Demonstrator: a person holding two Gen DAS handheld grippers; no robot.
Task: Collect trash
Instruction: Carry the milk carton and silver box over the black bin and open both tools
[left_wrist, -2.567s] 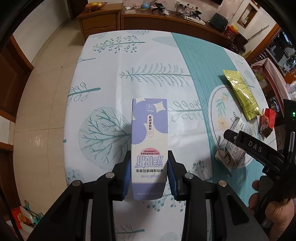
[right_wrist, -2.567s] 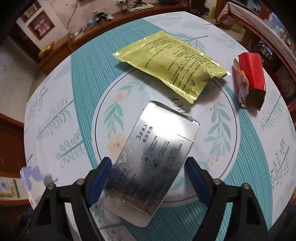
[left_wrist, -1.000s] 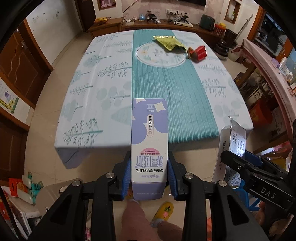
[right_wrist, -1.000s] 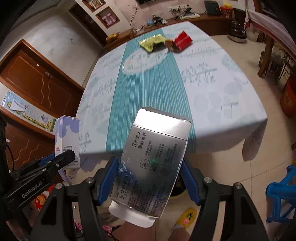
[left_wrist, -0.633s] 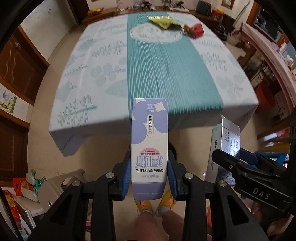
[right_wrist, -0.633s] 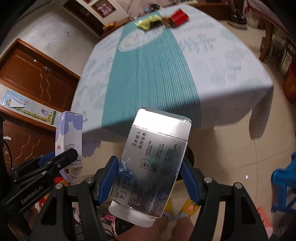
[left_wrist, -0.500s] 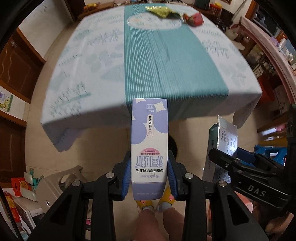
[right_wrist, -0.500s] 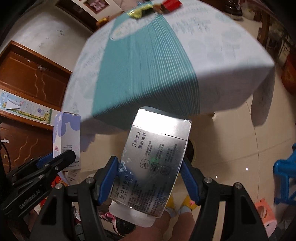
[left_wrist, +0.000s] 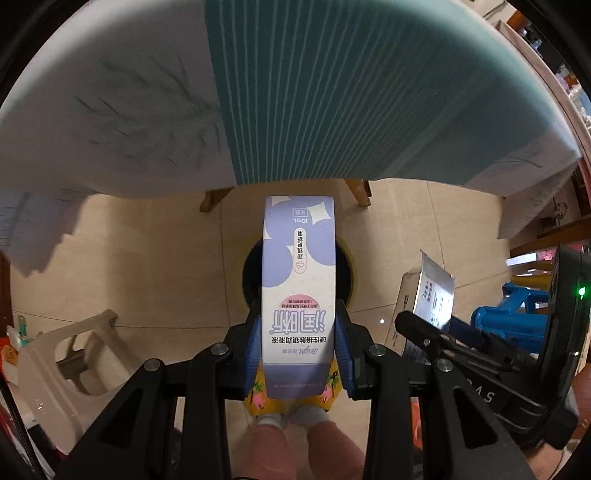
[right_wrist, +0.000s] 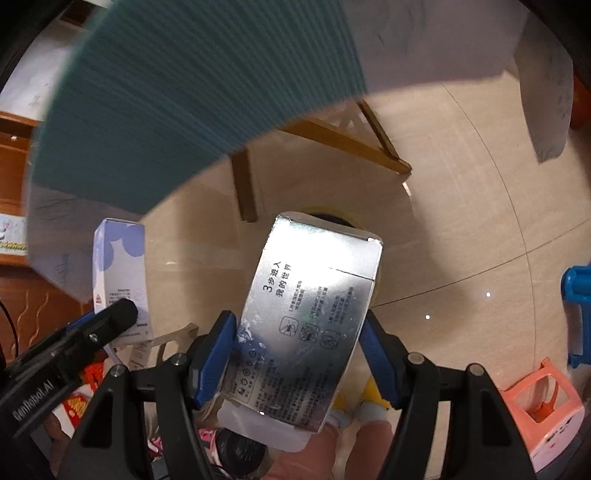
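The left claw (left_wrist: 298, 341) is clamped on a tall purple and white carton (left_wrist: 298, 280), and the right claw (right_wrist: 297, 356) is clamped on a shiny silver box (right_wrist: 310, 321). Both point down at the tiled floor, where a dark round bin (left_wrist: 347, 273) with a yellowish rim sits beneath the edge of the cloth-covered surface (left_wrist: 295, 92). The carton hangs in line with the bin mouth and hides most of it; the silver box covers nearly all of the bin in the right view. To drop cleanly, each piece should probably be centred over the opening and lowered close before the blue pads let go, one after the other so they do not collide. Compared with half a second ago, the cloth now fills the top of both views and the bin has come into sight below.
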